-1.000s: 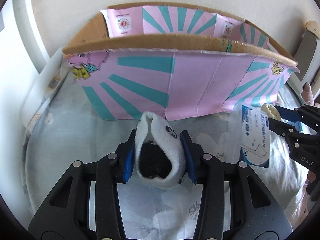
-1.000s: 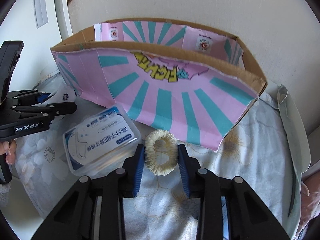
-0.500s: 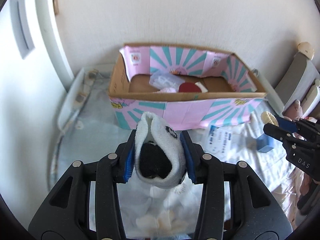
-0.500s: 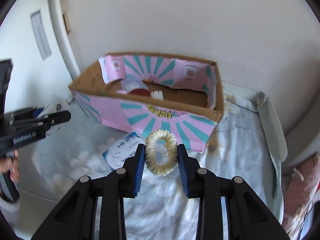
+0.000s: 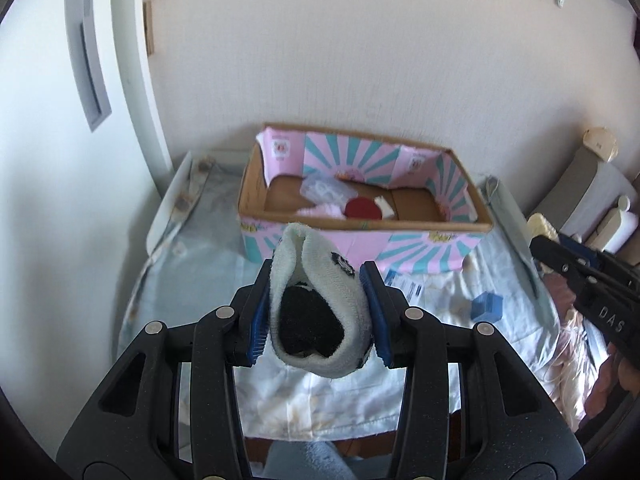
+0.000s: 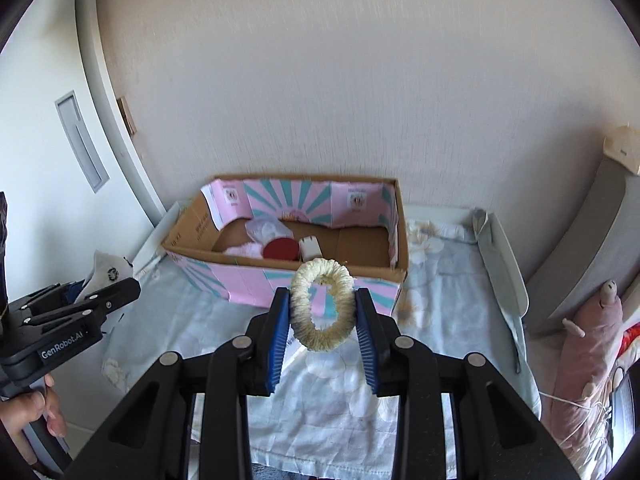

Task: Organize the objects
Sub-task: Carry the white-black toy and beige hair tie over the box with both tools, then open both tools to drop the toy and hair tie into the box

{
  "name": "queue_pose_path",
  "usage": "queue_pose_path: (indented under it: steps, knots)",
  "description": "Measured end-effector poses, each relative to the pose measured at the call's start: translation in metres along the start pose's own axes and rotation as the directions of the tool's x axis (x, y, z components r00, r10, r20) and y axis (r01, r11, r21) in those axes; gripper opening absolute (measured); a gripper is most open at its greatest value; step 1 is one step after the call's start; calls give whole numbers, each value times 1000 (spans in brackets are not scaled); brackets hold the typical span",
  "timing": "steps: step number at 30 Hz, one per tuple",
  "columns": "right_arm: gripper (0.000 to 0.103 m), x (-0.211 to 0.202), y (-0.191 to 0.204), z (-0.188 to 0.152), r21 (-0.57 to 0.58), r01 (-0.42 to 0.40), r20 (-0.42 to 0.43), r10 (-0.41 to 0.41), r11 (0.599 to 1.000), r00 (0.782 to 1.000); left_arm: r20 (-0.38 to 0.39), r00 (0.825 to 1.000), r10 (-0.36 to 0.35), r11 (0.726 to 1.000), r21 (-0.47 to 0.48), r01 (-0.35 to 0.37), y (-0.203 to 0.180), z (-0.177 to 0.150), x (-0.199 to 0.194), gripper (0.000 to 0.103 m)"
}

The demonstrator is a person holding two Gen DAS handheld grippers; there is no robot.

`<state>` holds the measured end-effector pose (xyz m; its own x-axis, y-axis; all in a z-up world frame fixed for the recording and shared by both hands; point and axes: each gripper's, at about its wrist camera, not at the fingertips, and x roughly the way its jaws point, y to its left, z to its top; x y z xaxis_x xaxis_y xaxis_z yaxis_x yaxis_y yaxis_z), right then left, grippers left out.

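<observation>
Both grippers have risen clear of the bed, so the box now lies open ahead and below. The left gripper clenches a sock; the right gripper clenches a ring. Both items look ready to drop in.

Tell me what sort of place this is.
Probably a bedroom at home: a floral bedsheet spread under the pink cardboard box, a plush toy lying beside it, and plain wallpapered walls.
</observation>
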<state>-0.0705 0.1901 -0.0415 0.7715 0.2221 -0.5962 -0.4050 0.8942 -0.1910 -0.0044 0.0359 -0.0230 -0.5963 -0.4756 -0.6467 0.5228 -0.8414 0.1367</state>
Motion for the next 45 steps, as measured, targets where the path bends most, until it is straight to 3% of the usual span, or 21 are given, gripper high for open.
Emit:
queue_pose_path:
  steps: [8,14,25,35,45]
  knots:
    - [30,-1,-4,21,9,8,29,-8,1000,1000,34,999,-3,1000,20,2,-1,28,-4,38]
    - [30,7,-9,43,4,16,29,-16,1000,999,14,1000,-15,1000,20,15,2,48,13,38]
    - [30,55,-14,83,-22,18,-18,-19,1000,1000,-10,1000,-15,998,65,16,6,105,56,38]
    - [30,142,-25,107,-34,22,-159,-28,999,987,-160,985,-62,993,88,77,-5,132,145,38]
    - [30,227,-40,94,-13,21,-355,-25,1000,934,-329,941,-75,990,92,111,-12,128,235,38]
